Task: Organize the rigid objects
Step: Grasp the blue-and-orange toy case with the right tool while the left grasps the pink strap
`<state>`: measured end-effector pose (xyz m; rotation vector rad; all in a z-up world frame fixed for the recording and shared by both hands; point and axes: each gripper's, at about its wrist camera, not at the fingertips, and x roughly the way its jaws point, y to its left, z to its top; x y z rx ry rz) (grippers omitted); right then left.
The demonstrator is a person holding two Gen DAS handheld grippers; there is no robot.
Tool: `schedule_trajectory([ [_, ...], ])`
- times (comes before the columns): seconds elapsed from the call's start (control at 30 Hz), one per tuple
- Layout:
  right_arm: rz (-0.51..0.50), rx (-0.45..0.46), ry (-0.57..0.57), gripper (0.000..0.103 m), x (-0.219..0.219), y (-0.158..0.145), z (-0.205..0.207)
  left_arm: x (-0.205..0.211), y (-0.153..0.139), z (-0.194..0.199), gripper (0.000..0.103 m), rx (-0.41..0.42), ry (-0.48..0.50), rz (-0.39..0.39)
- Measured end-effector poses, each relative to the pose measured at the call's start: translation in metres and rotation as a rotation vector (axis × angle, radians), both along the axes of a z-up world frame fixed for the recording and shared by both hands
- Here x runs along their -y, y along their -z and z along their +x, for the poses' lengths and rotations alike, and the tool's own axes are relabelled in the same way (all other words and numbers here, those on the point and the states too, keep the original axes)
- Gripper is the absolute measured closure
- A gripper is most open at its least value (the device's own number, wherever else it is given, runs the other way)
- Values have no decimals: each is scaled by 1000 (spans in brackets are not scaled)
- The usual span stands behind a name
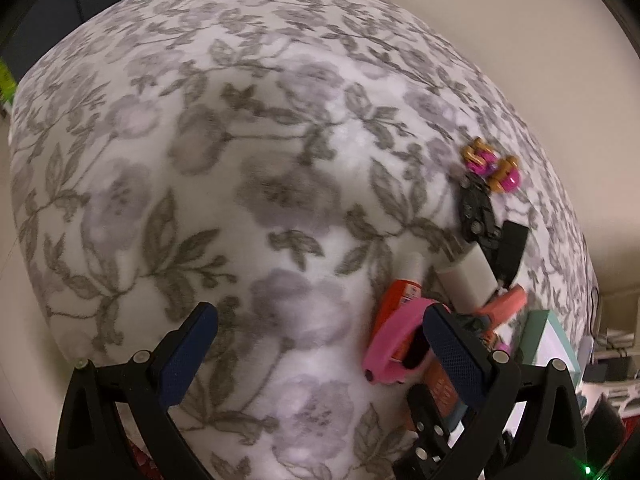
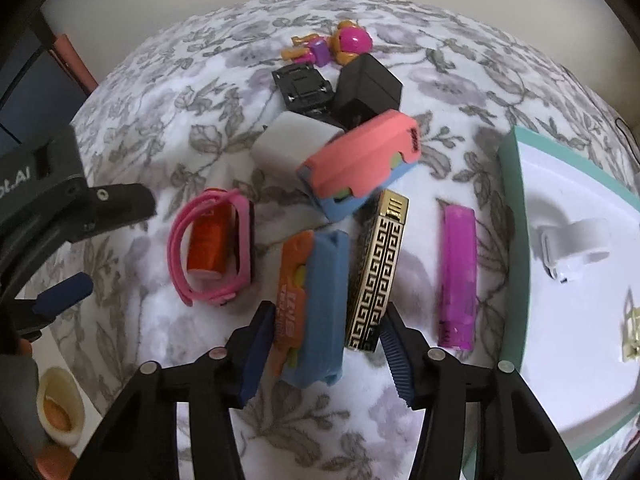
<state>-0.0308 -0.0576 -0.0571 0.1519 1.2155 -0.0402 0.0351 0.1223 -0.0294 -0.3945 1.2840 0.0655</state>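
Small objects lie on a floral blanket [image 2: 160,128]. In the right wrist view my right gripper [image 2: 326,350] is open, its jaws on either side of an orange-and-blue eraser [image 2: 316,304] and a black-and-gold patterned case [image 2: 378,268]. Around them lie a pink watch [image 2: 212,248] around an orange bottle [image 2: 210,240], a pink-and-blue eraser [image 2: 360,160], a white block [image 2: 292,144], a black adapter [image 2: 366,90], a purple lighter [image 2: 458,272] and a magenta toy [image 2: 340,44]. My left gripper [image 1: 320,356] is open over bare blanket, its right finger [image 1: 452,356] in front of the pink watch [image 1: 394,340].
A teal-edged white box lid [image 2: 516,216] at the right holds a white ring-shaped piece [image 2: 576,248]. A black flat part [image 2: 302,88] lies by the adapter. A cup [image 2: 58,412] stands below the bed edge at lower left. A wall lies beyond the bed.
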Motion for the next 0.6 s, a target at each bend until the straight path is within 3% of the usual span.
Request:
schedule_trajectory([
  [0.2, 19, 22, 15, 50, 4, -1, 4, 22, 5, 3, 1, -3, 98, 8],
  [0.4, 45, 19, 37, 63, 15, -3, -3, 40, 12, 7, 1, -5, 153, 7],
  [0.6, 76, 5, 44, 63, 23, -4, -11, 49, 15, 6, 3, 2, 165, -19],
])
